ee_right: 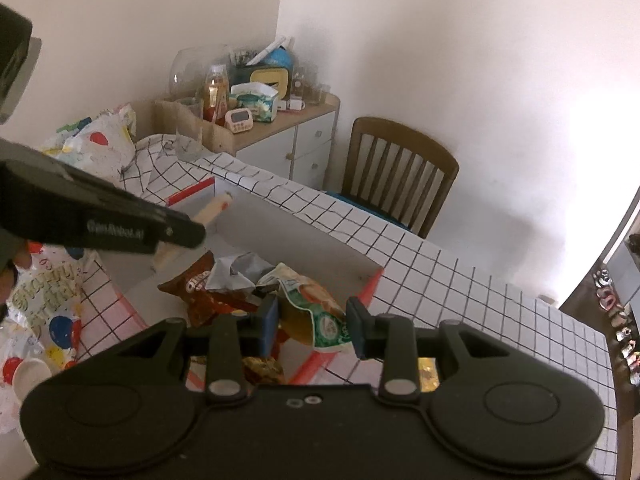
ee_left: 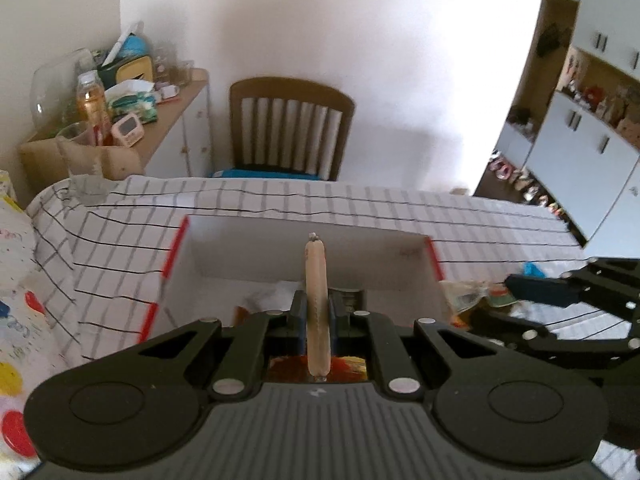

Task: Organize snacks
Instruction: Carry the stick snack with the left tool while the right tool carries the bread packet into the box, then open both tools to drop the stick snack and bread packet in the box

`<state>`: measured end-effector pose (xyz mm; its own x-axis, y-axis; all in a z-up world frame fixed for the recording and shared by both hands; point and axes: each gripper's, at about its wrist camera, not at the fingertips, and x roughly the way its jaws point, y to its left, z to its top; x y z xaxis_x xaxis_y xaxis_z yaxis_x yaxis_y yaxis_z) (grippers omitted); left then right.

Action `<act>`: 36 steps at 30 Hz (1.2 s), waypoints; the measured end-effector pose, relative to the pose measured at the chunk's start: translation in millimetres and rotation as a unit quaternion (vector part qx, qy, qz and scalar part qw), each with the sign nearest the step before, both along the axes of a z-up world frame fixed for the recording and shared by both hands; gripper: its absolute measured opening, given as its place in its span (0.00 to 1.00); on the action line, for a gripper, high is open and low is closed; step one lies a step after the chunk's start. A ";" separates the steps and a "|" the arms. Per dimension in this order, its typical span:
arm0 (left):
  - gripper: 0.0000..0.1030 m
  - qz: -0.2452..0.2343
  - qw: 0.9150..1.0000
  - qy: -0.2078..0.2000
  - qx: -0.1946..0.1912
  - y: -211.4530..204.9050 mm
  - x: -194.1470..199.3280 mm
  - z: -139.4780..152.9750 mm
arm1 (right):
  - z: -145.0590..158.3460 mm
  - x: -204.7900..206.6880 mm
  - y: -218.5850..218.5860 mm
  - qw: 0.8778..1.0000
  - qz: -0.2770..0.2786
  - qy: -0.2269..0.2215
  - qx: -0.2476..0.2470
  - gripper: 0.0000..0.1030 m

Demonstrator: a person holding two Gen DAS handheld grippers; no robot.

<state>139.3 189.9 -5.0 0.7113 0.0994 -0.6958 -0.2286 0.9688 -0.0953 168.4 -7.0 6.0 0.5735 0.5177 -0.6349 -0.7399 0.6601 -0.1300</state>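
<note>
Grid-checked cloth covers bench [ee_right: 460, 280]. White cardboard box [ee_left: 304, 256], red-edged, holds crinkled snack packets [ee_right: 224, 284]. Left hand-held gripper [ee_left: 318, 312] pinches smooth tan sausage stick [ee_left: 316, 280] above box. Right hand-held gripper [ee_right: 312, 322] gapes wide around green foil packet [ee_right: 320, 308].

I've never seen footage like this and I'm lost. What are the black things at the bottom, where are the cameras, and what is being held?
They are two hand-held grippers; a person works one in each hand, each with a camera looking along its fingers. The left gripper is shut on a sausage stick over a white box with red edges. The right gripper is open around a green snack packet. More wrappers, one a brown packet, lie in the box on a checked tablecloth.
</note>
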 end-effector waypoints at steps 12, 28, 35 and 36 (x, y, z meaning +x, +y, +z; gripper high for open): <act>0.11 0.014 0.998 0.062 0.018 53.7 40.7 -38.3 | -30.7 32.8 56.5 0.999 -0.026 0.024 -0.025 0.33; 0.11 0.014 0.992 0.124 0.010 72.5 74.4 -85.4 | -73.3 61.9 91.4 0.995 -0.038 0.069 -0.054 0.33; 0.11 0.019 0.989 0.147 -0.005 73.7 75.9 -98.4 | -81.2 63.8 97.2 0.994 -0.032 0.088 -0.057 0.34; 0.11 0.019 0.989 0.148 -0.006 73.4 75.3 -98.3 | -82.4 63.5 97.6 0.994 -0.032 0.089 -0.057 0.34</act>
